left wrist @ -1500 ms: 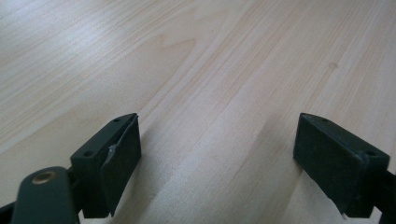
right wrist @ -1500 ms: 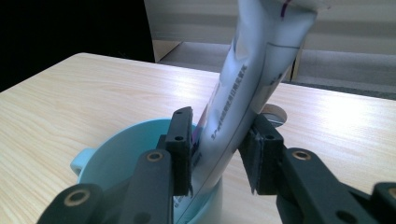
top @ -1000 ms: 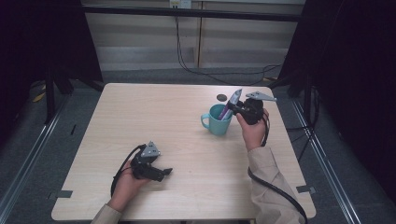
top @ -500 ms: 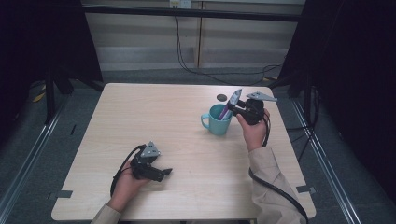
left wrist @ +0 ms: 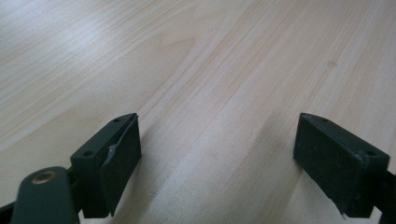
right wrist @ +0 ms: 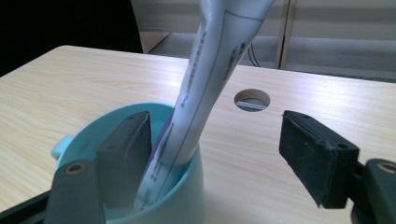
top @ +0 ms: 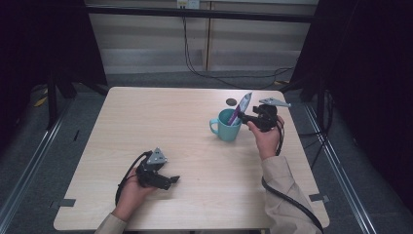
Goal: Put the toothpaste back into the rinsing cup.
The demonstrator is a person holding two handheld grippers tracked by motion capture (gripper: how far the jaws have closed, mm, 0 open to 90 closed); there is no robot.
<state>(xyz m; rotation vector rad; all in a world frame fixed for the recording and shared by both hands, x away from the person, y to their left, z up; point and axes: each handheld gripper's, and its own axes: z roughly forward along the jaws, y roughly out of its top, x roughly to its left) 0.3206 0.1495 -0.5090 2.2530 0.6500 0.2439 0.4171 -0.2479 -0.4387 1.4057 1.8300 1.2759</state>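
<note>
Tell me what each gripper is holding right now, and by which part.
Nothing is held. The right gripper has just been opening; its jaws stand apart around the tube, which leans in the teal mug. The left gripper is open over the bare table.

A light wooden table (top: 160, 122) stands on grey floor (top: 29, 161), with a round cable hole (top: 231, 102) near its far edge. Behind it runs a pale panelled wall (top: 146, 44); black cables (top: 214, 75) trail below.

right gripper (right wrist: 210, 154) | jaws have just been opening; now spread wide | tube (right wrist: 205, 84) between them, freed; leans in teal mug (right wrist: 187, 196)
</note>
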